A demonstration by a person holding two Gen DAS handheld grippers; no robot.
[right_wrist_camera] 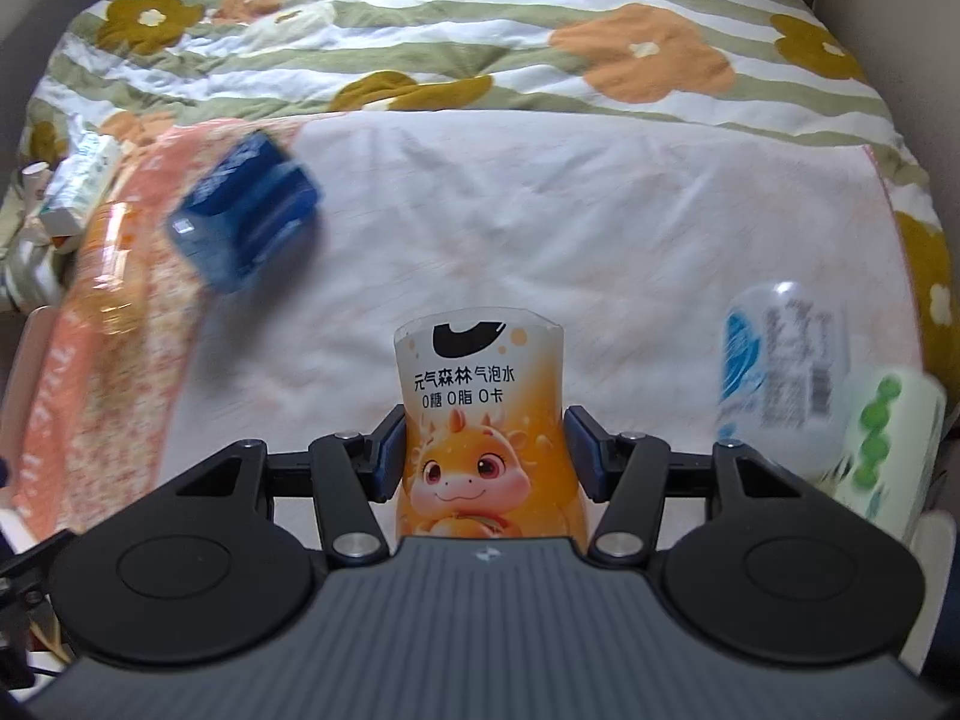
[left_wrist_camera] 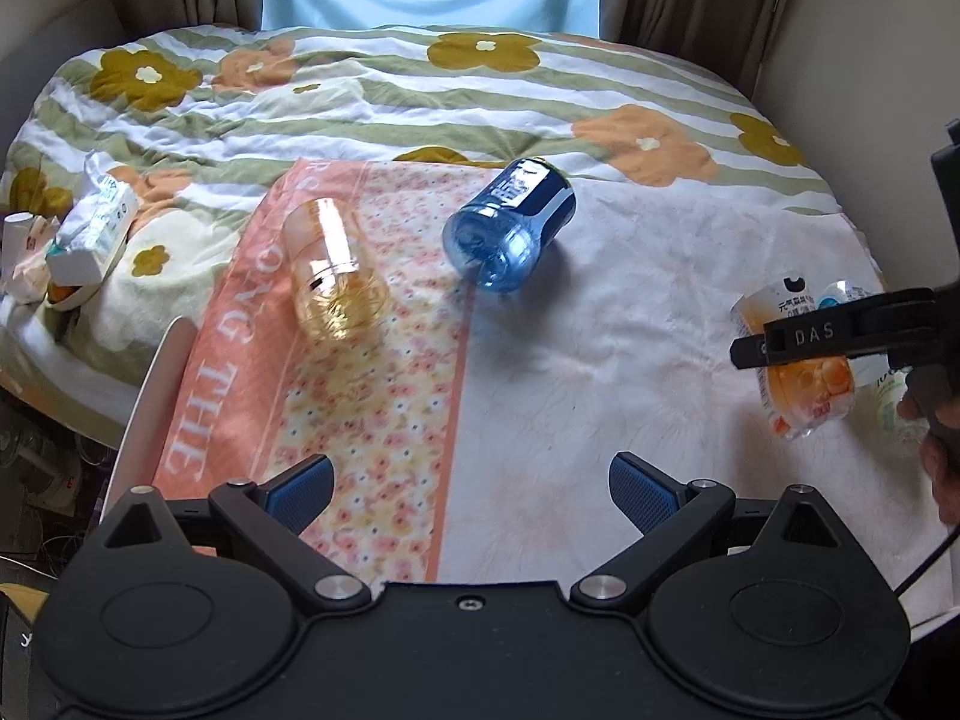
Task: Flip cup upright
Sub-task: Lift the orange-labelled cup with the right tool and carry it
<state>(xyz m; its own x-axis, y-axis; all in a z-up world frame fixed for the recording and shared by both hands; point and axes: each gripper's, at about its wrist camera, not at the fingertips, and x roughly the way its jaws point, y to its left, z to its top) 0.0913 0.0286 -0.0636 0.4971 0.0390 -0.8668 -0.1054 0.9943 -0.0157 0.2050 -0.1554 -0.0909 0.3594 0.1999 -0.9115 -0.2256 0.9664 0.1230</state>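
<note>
floral quilt [left_wrist_camera: 372, 102], pink towel [left_wrist_camera: 360, 396], tissue pack [left_wrist_camera: 96, 228]

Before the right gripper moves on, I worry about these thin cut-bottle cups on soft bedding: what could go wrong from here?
1. The right gripper squeezes the orange dragon-label cup at its lower part; the thin wall may buckle or slip.
2. The white-and-blue labelled cup and green-dotted cup sit close on its right; a swing could knock them.
3. On the soft quilt, a released cup may tip over.

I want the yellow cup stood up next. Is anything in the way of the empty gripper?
Nothing visible. The left gripper is open, and only bare cloth lies between it and the yellow cup. The blue cup lies off to the right.
</note>
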